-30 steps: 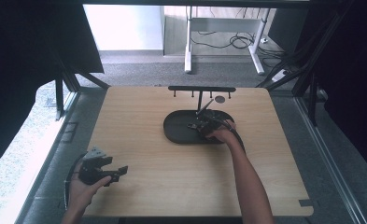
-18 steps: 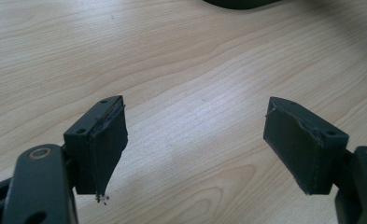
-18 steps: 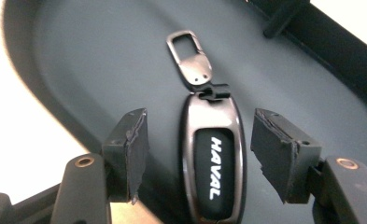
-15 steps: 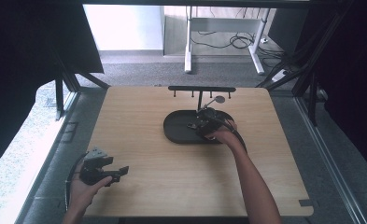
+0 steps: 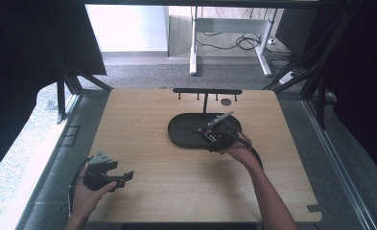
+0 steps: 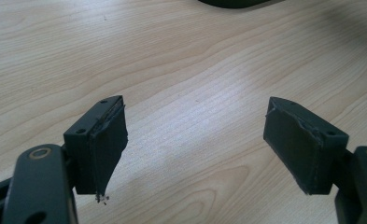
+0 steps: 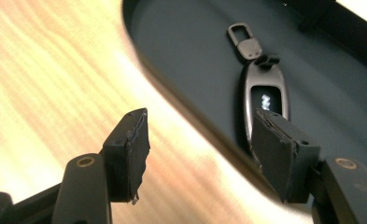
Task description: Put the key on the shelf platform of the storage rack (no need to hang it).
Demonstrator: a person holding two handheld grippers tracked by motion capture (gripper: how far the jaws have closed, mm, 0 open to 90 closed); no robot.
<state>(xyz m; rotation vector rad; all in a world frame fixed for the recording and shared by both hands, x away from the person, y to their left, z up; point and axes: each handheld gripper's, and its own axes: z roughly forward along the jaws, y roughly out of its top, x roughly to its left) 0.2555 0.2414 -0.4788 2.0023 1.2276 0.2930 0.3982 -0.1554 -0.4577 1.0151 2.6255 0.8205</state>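
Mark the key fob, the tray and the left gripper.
key fob [image 7: 264, 95], right gripper view, its dark body.
tray [image 5: 183, 132], high view, bare floor.
left gripper [image 6: 195, 149], left gripper view, midway between fingers.

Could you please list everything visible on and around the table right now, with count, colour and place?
Light wooden table: one, tan, centre.
Oval dark tray: one, black, table's far middle.
Black hook stand: one, T-shaped, rising from the tray's far side.
Dark metal key fob with clip: one, dark grey, lying in the tray.
White desk legs: beyond the table, cables beside.
Left gripper: black, open, near-left table edge.
Right gripper: black, open, over the tray's near rim.
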